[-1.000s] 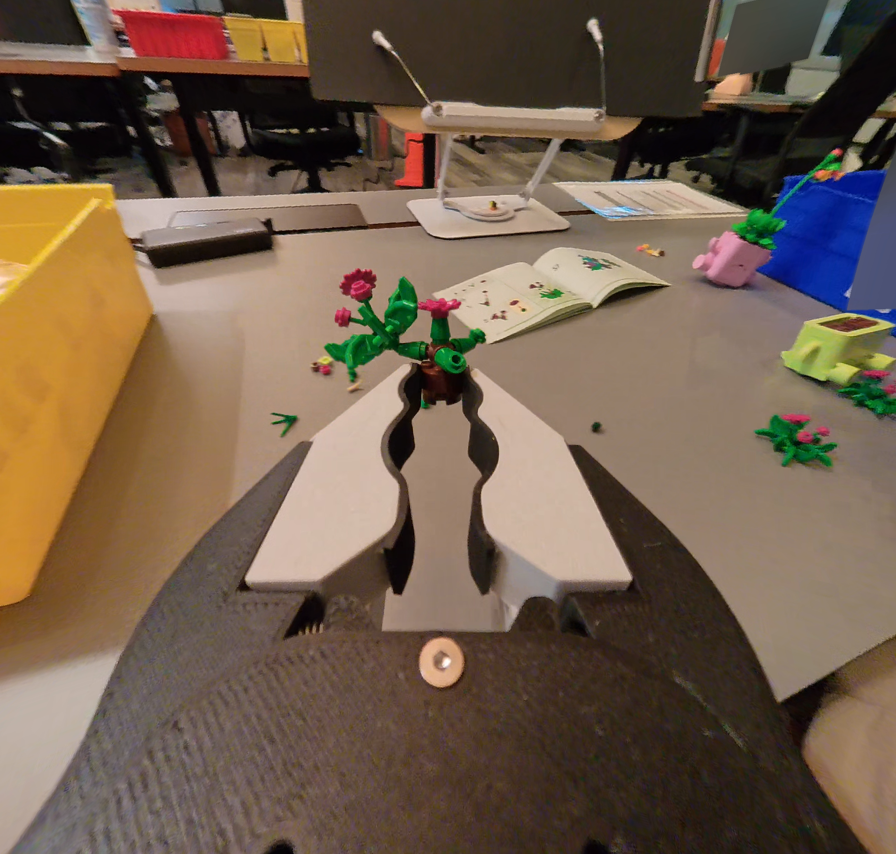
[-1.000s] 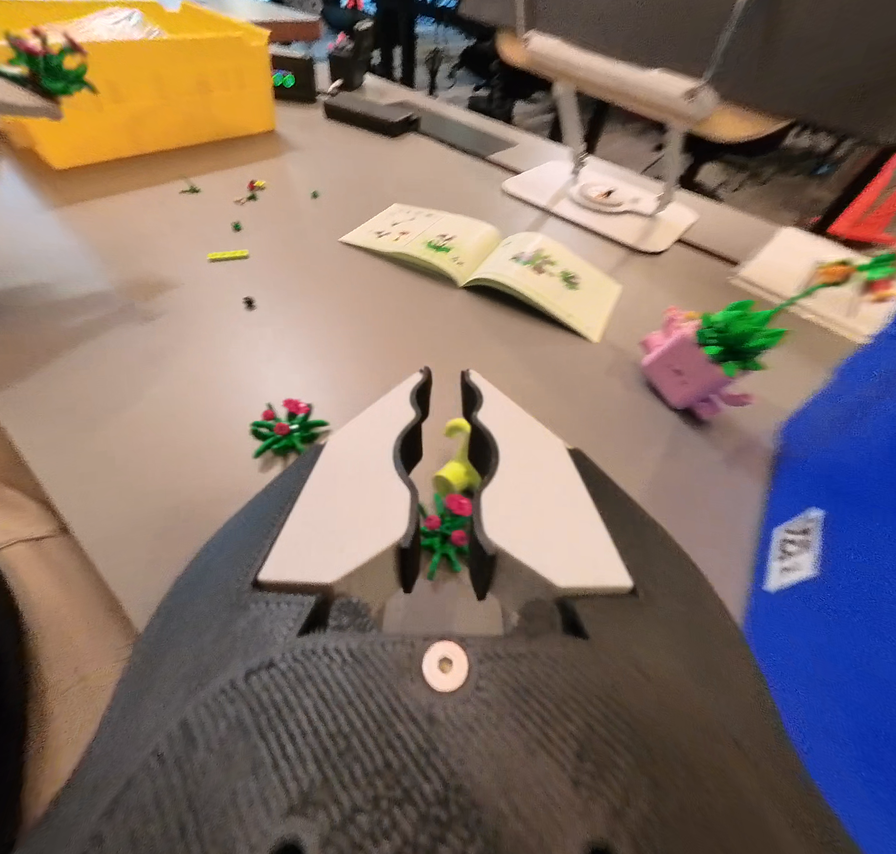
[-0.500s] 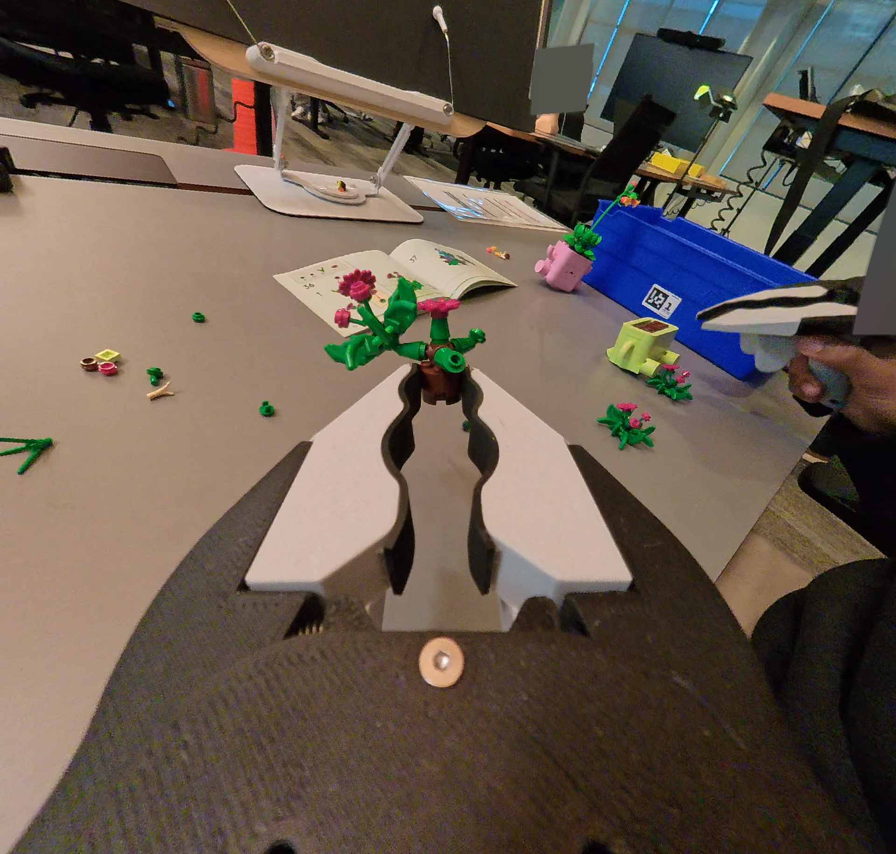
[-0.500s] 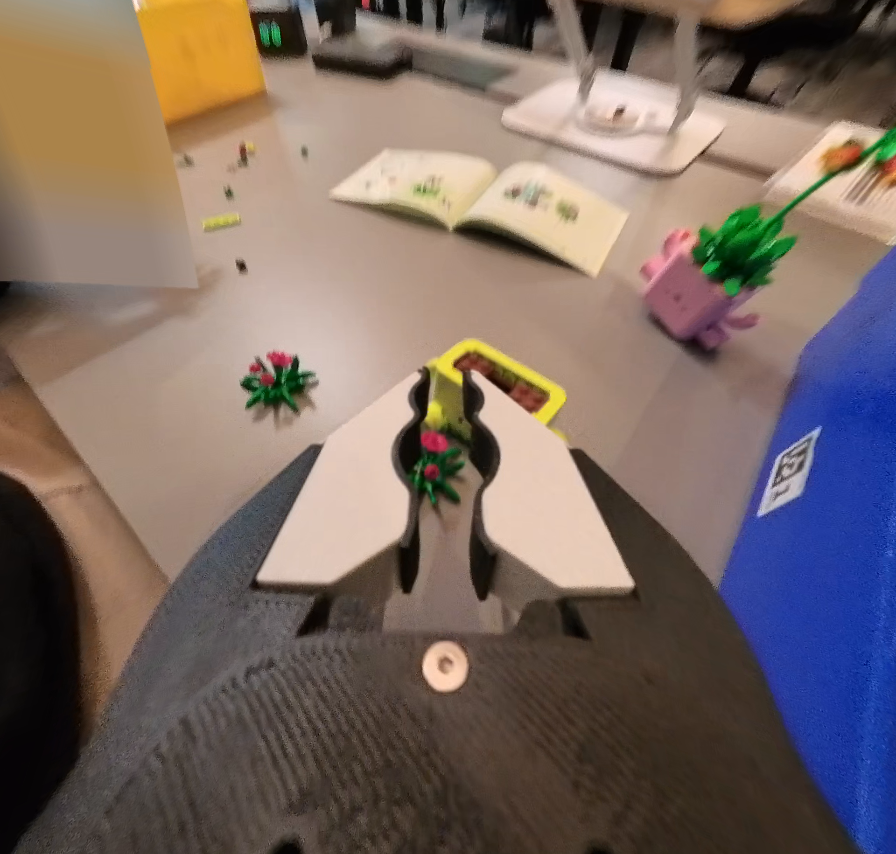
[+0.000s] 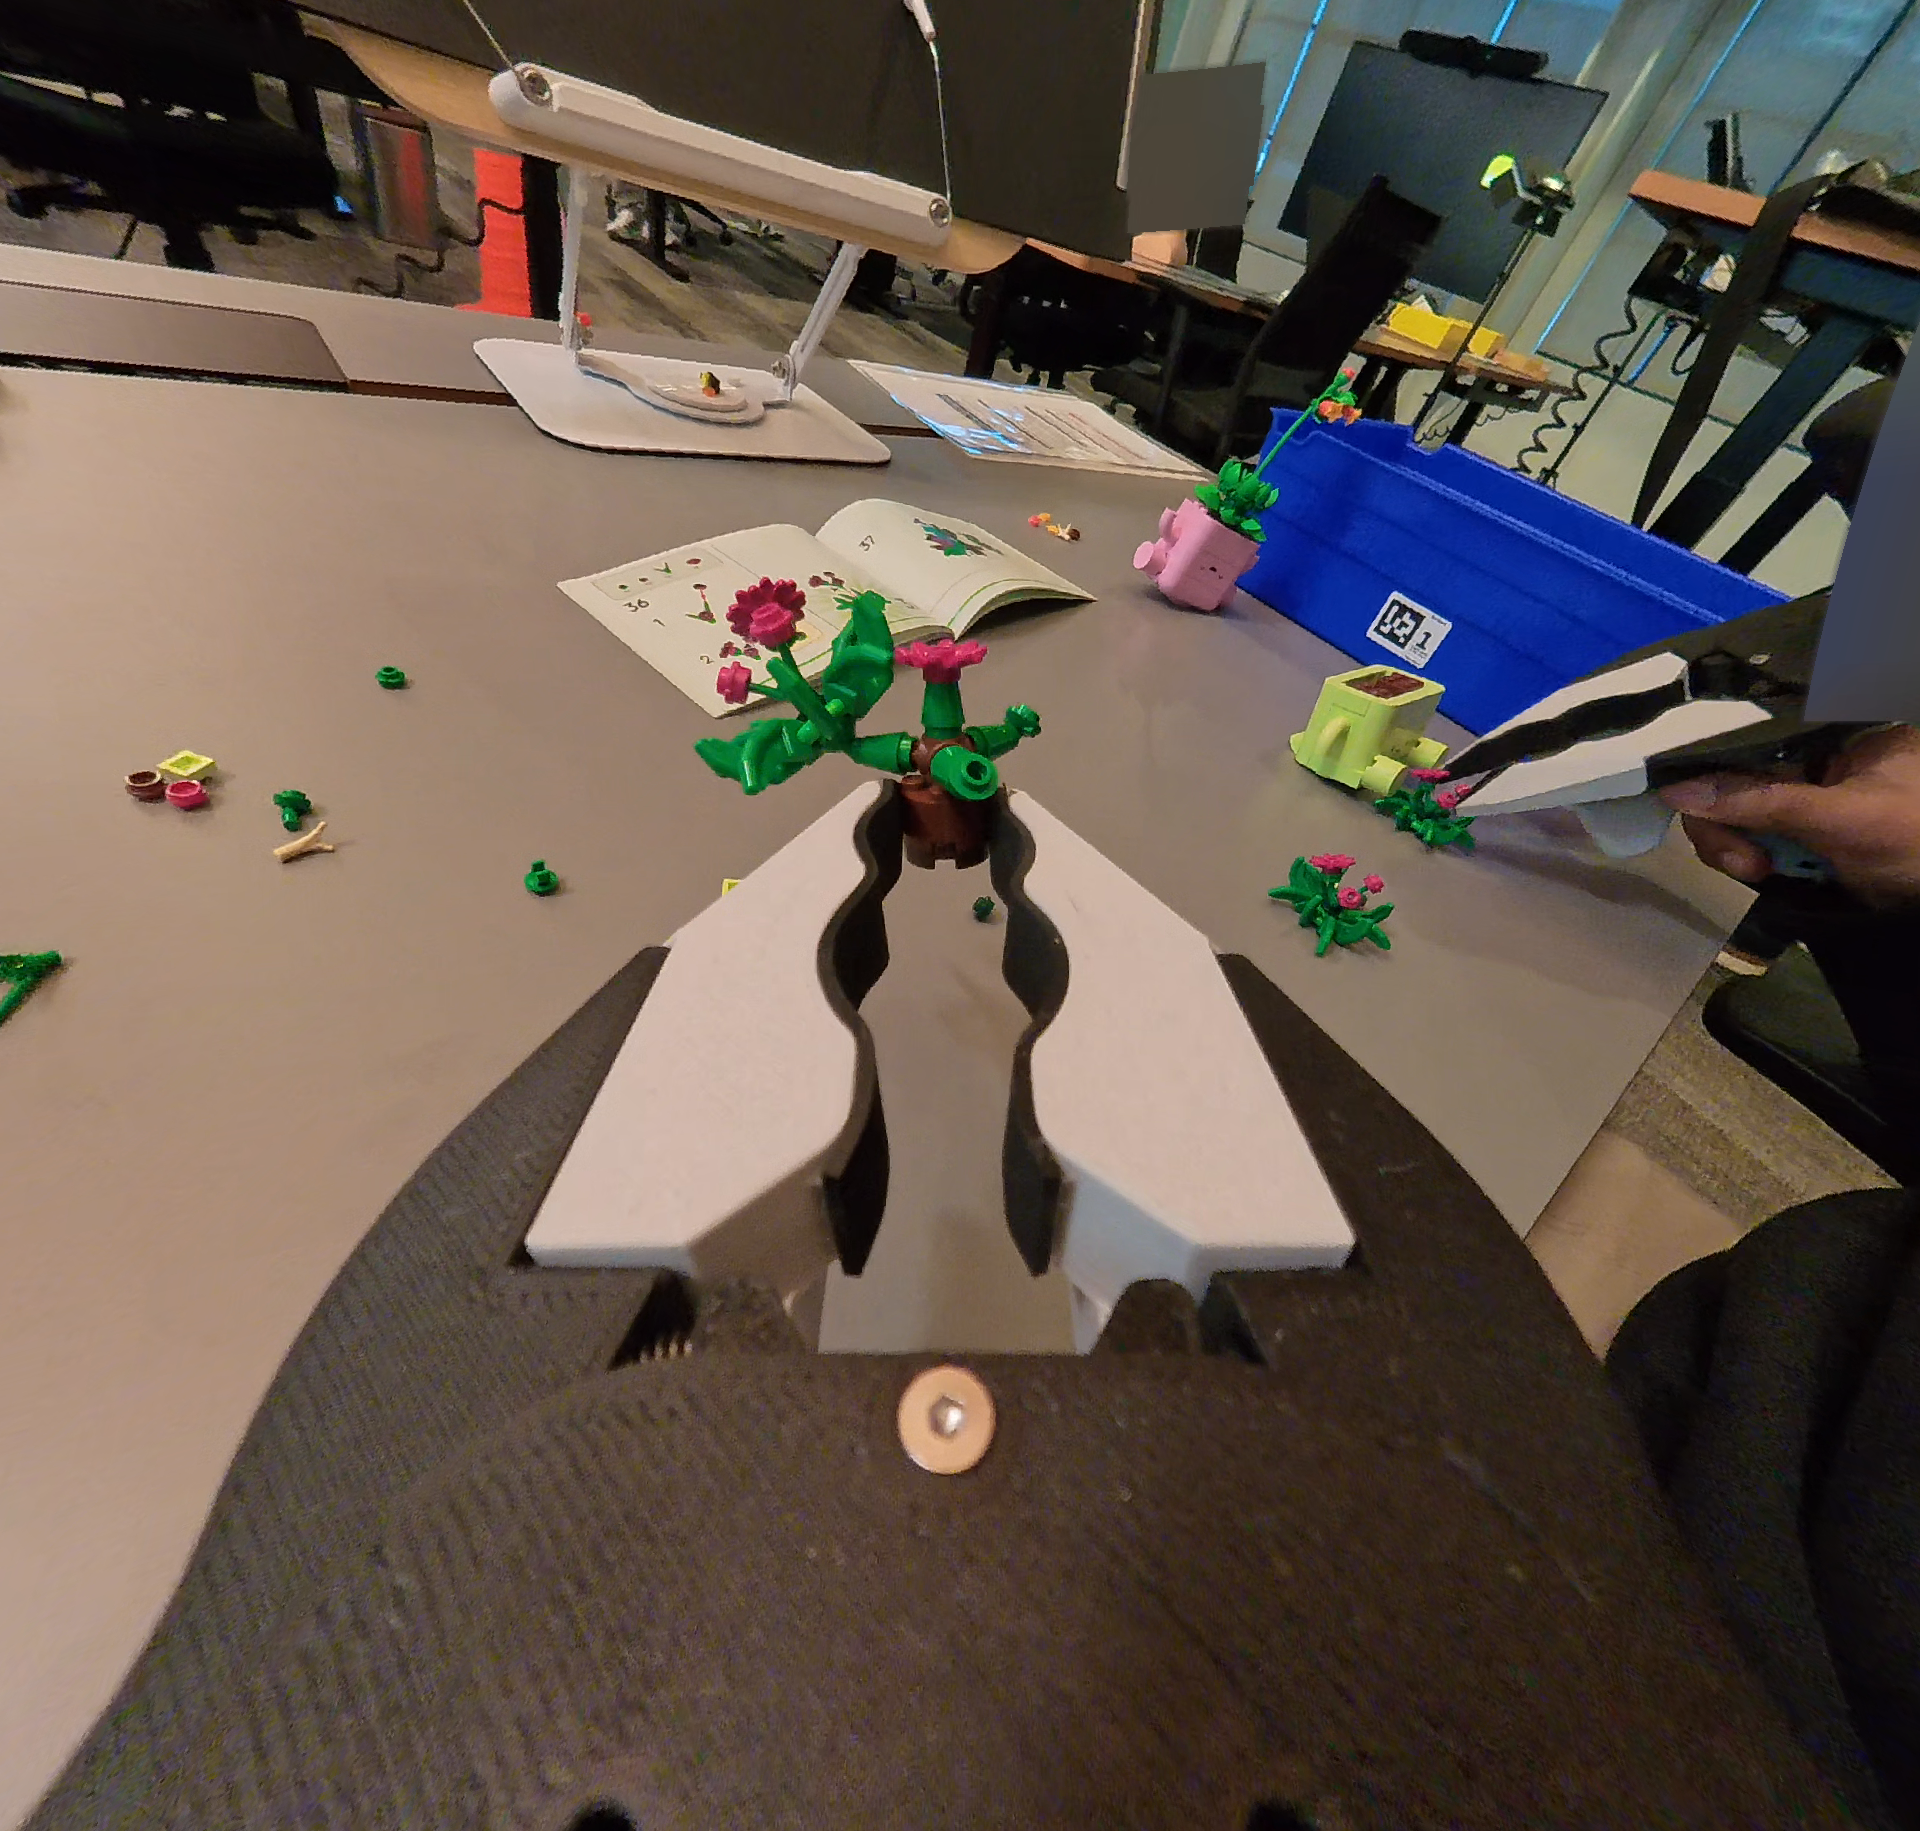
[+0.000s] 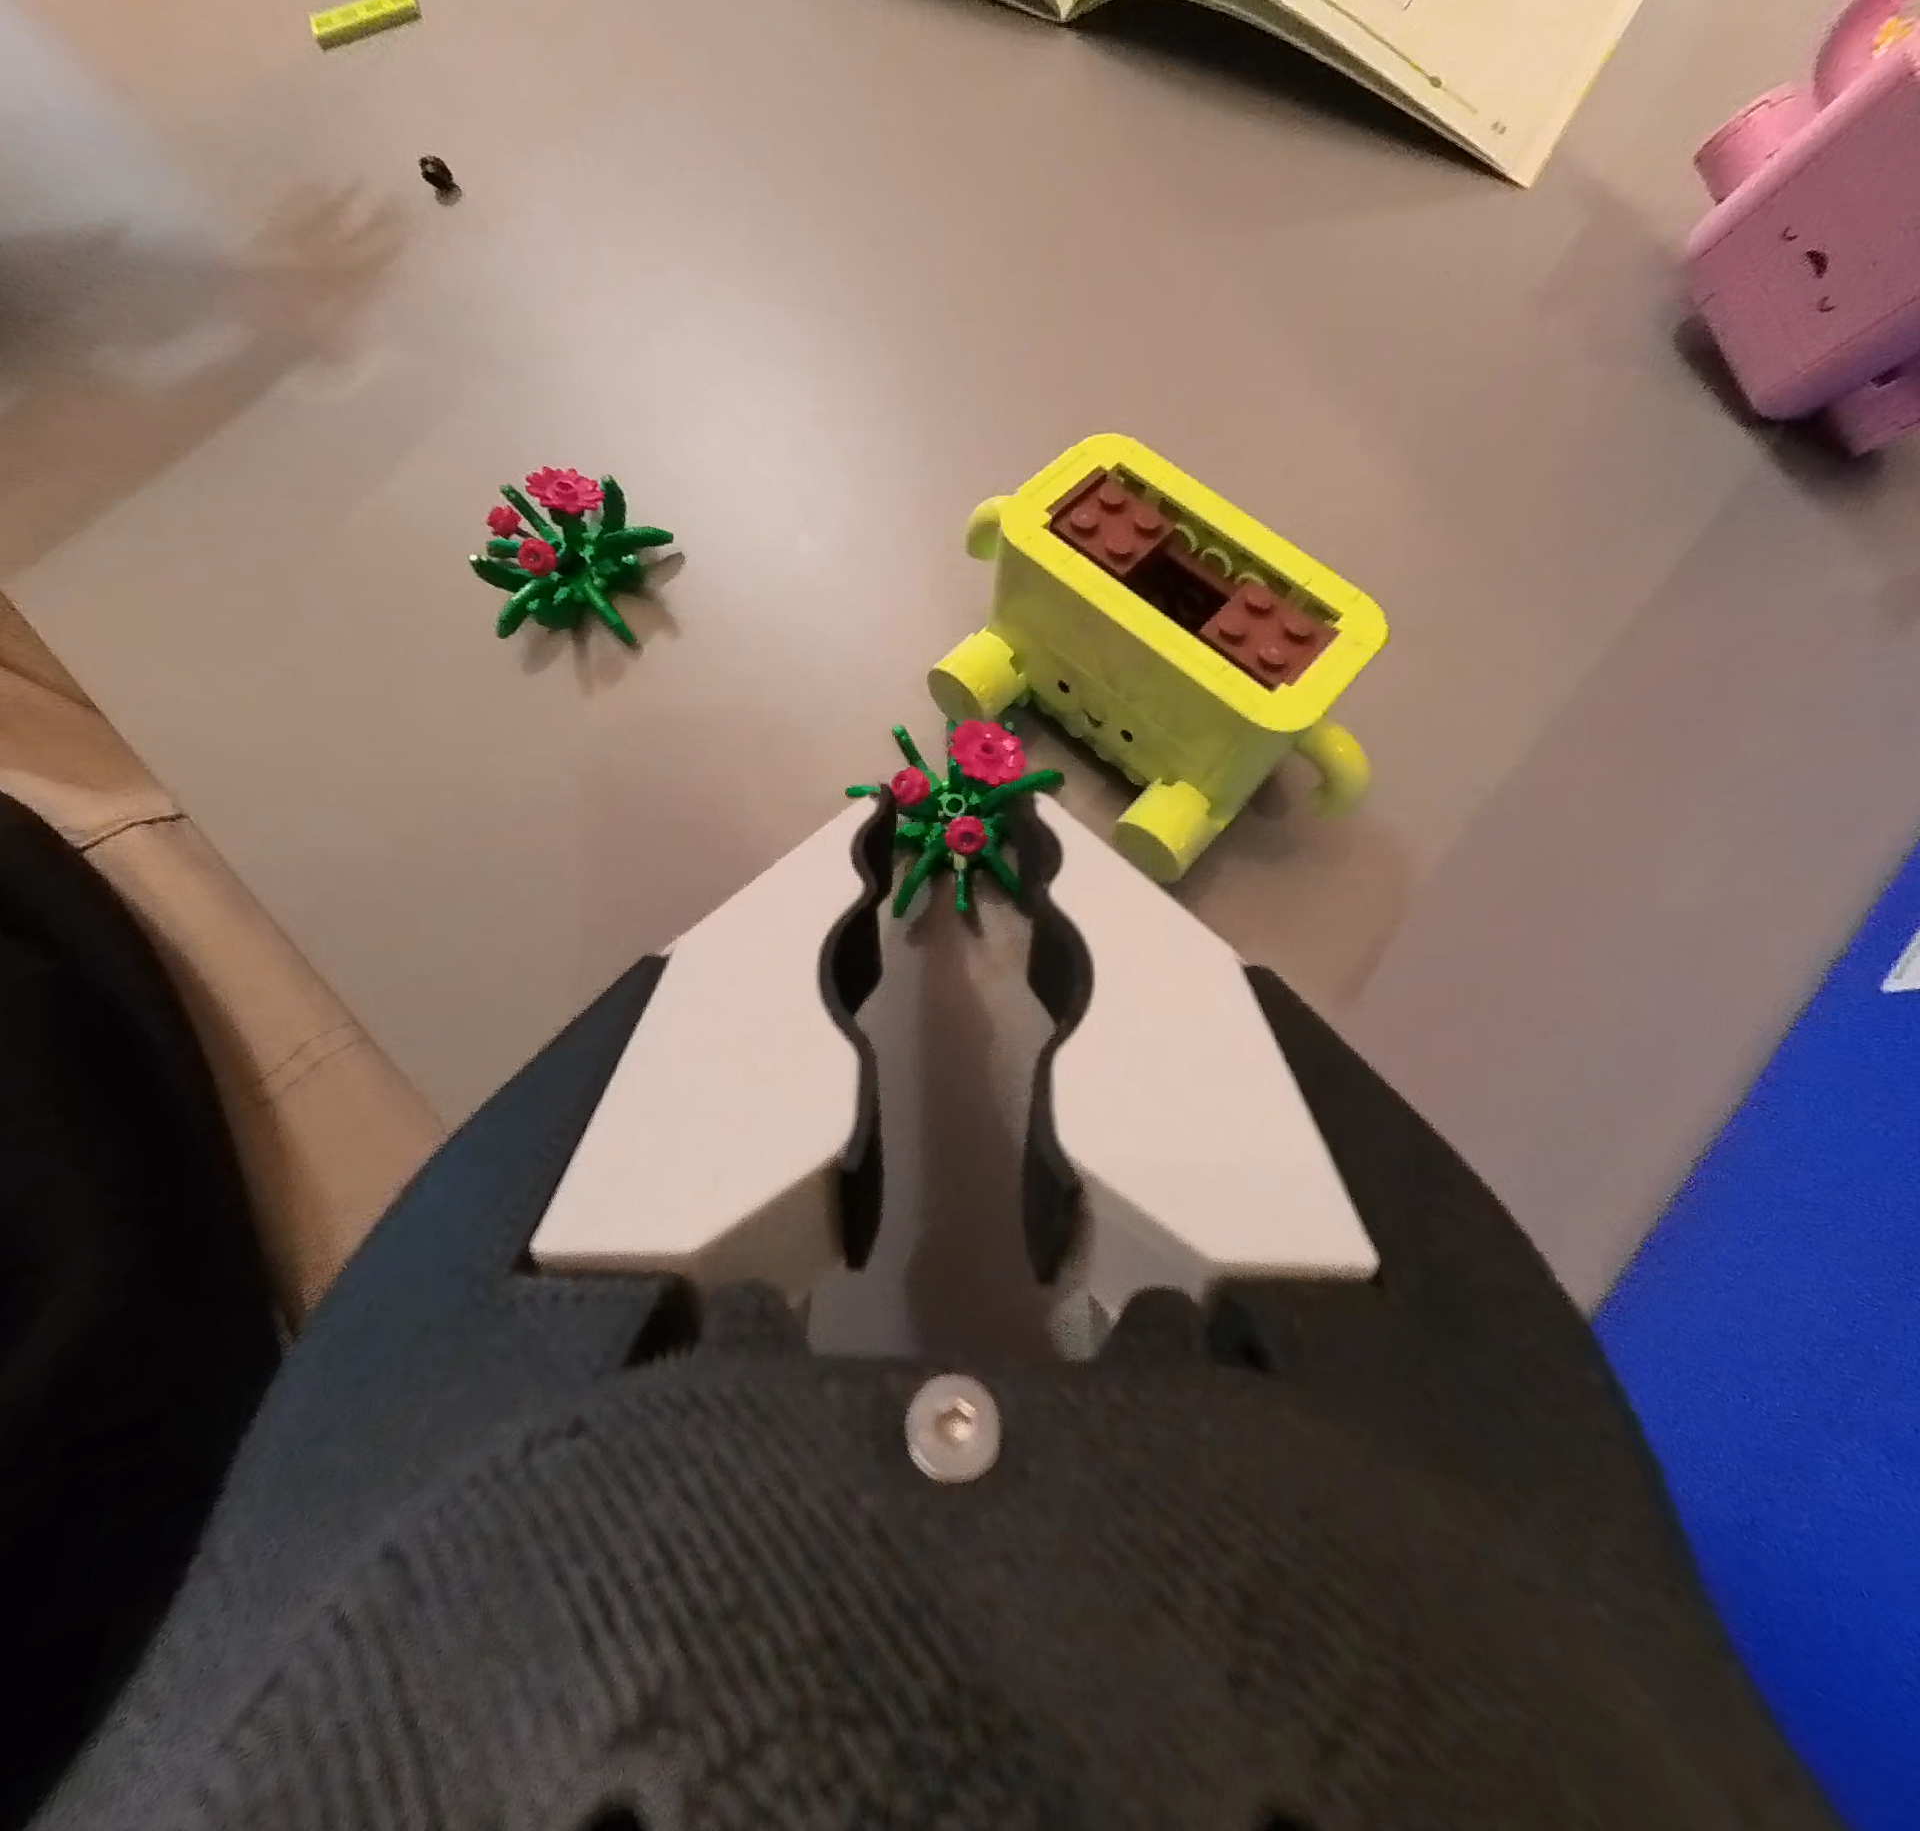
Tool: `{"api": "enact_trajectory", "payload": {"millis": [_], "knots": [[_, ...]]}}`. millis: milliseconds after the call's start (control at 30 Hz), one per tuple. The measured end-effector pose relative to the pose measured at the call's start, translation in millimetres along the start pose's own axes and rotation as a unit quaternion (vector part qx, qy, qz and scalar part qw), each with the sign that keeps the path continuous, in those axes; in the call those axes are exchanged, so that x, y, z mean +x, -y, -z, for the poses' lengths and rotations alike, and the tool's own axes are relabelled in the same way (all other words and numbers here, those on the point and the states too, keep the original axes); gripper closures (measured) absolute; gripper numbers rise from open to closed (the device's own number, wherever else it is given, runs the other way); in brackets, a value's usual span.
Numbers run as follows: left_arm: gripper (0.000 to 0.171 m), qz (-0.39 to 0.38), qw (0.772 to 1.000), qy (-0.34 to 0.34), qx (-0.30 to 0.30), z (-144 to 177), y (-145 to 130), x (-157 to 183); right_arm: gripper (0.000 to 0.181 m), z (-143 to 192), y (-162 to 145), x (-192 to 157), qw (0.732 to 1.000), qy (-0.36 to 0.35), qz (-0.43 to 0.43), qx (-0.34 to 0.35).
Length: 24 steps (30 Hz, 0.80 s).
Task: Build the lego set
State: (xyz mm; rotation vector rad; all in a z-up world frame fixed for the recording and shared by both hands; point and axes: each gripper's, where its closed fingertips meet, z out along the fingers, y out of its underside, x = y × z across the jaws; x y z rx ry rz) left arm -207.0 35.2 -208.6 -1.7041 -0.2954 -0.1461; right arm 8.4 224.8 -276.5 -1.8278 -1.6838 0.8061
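Observation:
My left gripper (image 5: 943,817) is shut on the brown base of a lego plant (image 5: 852,711) with green leaves and magenta flowers, held above the grey table (image 5: 312,1054). My right gripper (image 6: 961,825) is partly open. Its fingertips (image 6: 1044,825) stand on either side of a small flower cluster (image 6: 966,794) that lies on the table. A lime-green lego pot (image 6: 1174,638) with brown bricks inside stands just beyond. In the left wrist view the right gripper (image 5: 1455,794) points at that cluster (image 5: 1429,817) beside the pot (image 5: 1366,727).
A second flower cluster (image 6: 566,560) lies left of the pot. An open instruction booklet (image 5: 821,586), a pink lego pot (image 5: 1200,550) and a blue bin (image 5: 1507,576) sit farther back. Several loose pieces (image 5: 171,779) lie at the left. A monitor stand (image 5: 675,399) is behind. The lime-green lego pot (image 6: 1174,638) lies some 4 centimeters from my right tips, 30 centimeters from my left tips.
The right gripper has come down toward the table and its jaws have widened around the flower cluster by the lime pot. The left gripper still holds the plant and has turned right.

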Motion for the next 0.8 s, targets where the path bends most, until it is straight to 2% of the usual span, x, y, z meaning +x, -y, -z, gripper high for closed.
{"api": "enact_trajectory", "payload": {"millis": [200, 300, 467, 533, 567, 600, 633, 700, 767, 800], "knots": [[0.158, 0.001, 1.0, -0.001, 0.0, 0, 0, 0, 0.155, -6, -3, -5, 1.0, 0.006, 0.011, -0.013], [0.158, 0.001, 1.0, -0.001, -0.001, 0, 0, 0, 0.164, -11, -3, -4, 1.0, 0.008, 0.007, -0.005], [0.157, -0.002, 1.0, -0.002, -0.002, -1, -1, 2, 0.166, -11, -1, -4, 1.0, 0.023, -0.016, 0.011], [0.157, -0.002, 1.0, -0.003, -0.002, -1, -1, 2, 0.167, -5, 11, -9, 0.996, 0.056, -0.042, 0.053], [0.157, -0.002, 1.0, -0.003, -0.002, -1, -1, 3, 0.167, 3, 25, -15, 0.989, 0.088, -0.065, 0.097], [0.157, -0.002, 1.0, -0.004, -0.002, -1, -1, 3, 0.167, 15, 42, -23, 0.974, 0.135, -0.094, 0.155], [0.158, -0.001, 1.0, -0.005, -0.002, -2, -1, 4, 0.167, 33, 61, -30, 0.948, 0.192, -0.13, 0.219], [0.157, 0.0, 1.0, -0.007, -0.001, -2, -1, 4, 0.167, 72, 91, -39, 0.872, 0.306, -0.195, 0.328], [0.157, -0.001, 1.0, -0.008, -0.001, -3, -1, 5, 0.168, 100, 105, -37, 0.803, 0.376, -0.241, 0.395], [0.157, -0.002, 1.0, -0.008, -0.001, -3, -1, 6, 0.168, 108, 109, -35, 0.777, 0.401, -0.255, 0.413]]}}
